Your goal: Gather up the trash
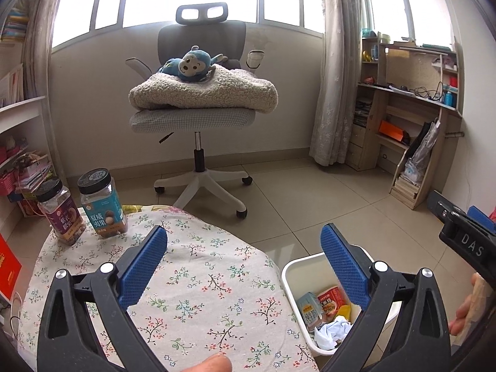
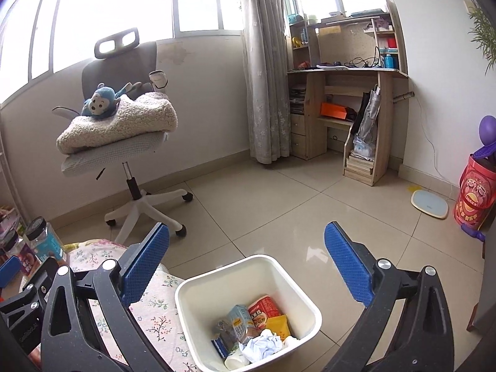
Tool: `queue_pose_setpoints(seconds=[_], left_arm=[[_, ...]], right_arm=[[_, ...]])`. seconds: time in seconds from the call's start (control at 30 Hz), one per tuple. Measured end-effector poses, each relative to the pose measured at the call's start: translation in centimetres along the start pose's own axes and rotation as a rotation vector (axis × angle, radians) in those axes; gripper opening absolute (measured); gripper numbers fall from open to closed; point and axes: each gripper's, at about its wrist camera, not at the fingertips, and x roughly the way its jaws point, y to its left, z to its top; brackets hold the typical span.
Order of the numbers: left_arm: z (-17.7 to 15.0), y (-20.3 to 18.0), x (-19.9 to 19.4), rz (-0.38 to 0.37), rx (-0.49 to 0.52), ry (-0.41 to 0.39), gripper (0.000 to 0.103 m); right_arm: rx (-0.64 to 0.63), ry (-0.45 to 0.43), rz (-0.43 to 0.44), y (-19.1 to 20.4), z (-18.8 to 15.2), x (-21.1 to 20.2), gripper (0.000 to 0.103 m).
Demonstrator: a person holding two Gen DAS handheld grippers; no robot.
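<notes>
A tiled floor (image 2: 279, 204) fills the room, with an office chair (image 1: 198, 105) at twelve o'clock under the windows and a wooden desk unit (image 2: 347, 93) at two. The floral-clothed worktop (image 1: 192, 285) carries two snack jars (image 1: 80, 207) at ten o'clock. Beside it at five, the white bin (image 2: 248, 310) holds the trash (image 2: 257, 325). Left claw (image 1: 245, 257) and right claw (image 2: 248, 257) both gape apart, holding nothing.
</notes>
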Motion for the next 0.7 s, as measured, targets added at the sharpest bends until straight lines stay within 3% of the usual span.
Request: queue_pose_setpoints(seconds=[0.7], left_arm=[[2.0,4.0,-2.2,0.070,-0.098,-0.012,0.096]], right_arm=[[-0.021,-0.001,0.054,3.9,0.2,-2.5,0.096]])
